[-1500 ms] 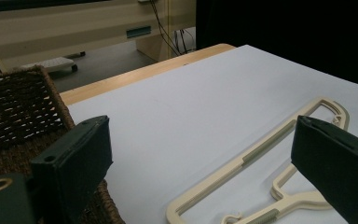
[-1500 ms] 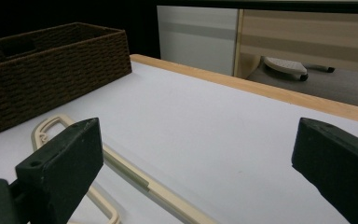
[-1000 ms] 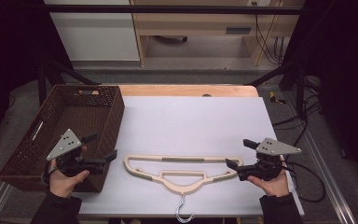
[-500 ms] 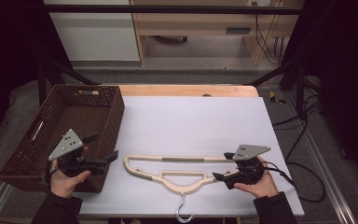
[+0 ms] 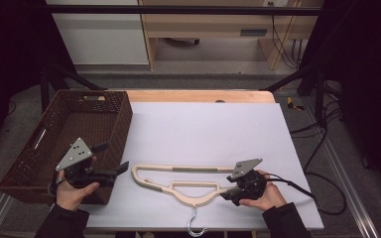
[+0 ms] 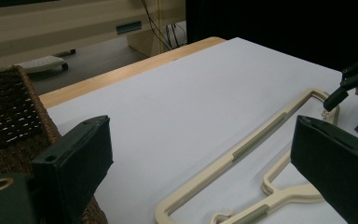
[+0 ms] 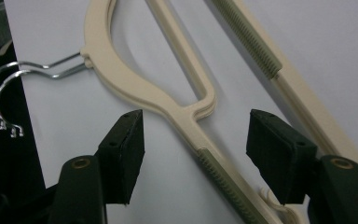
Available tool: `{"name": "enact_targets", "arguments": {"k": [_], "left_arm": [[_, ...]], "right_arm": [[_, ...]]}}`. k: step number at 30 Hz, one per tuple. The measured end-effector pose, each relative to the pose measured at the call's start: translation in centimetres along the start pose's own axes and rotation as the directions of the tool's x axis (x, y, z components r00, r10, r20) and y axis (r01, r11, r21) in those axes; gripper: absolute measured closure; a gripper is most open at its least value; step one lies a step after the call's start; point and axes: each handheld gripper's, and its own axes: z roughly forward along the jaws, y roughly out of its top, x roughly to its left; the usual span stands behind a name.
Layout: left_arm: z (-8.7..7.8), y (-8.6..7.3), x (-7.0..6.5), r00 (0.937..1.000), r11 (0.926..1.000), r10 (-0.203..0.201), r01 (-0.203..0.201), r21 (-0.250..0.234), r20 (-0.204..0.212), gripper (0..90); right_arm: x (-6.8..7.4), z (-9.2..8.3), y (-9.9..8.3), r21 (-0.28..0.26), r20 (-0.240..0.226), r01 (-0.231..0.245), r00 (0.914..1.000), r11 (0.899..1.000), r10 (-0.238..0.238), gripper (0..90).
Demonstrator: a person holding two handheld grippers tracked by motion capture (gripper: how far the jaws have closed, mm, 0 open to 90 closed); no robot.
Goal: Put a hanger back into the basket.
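- Hanger (image 5: 178,179) is laid flat on the bench (image 5: 203,129), its long axis running left to right, hook (image 5: 195,226) over the near edge.
- Right tool (image 5: 230,191) is set at the hanger's right end, nearer than the left; its jaws have just been closing, and a shoulder bar (image 7: 214,168) is straddled between them but not yet pinched.
- Left tool (image 5: 121,168) is held wide open and empty, just off the left end, beside the basket (image 5: 74,106).

R hand-held gripper (image 5: 226,192) closing astride hanger (image 5: 178,179) arm.
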Motion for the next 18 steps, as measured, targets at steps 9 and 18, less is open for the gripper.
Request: {"name": "enact_targets", "arguments": {"k": [9,18], "left_arm": [[0.3,0.0,-0.2,0.9999,0.9999,0.009,-0.009,0.013,0.008,5.4],[0.6,-0.1,-0.3,0.9998,0.9996,0.016,-0.016,0.023,0.014,5.5]], "right_arm": [[-0.6,1.4,-0.4,0.085,-0.006,0.056,0.9984,0.995,-0.055,47.4],[-1.2,2.2,-0.8,0.11,-0.033,0.101,0.9946,0.989,-0.098,62.4]]}}
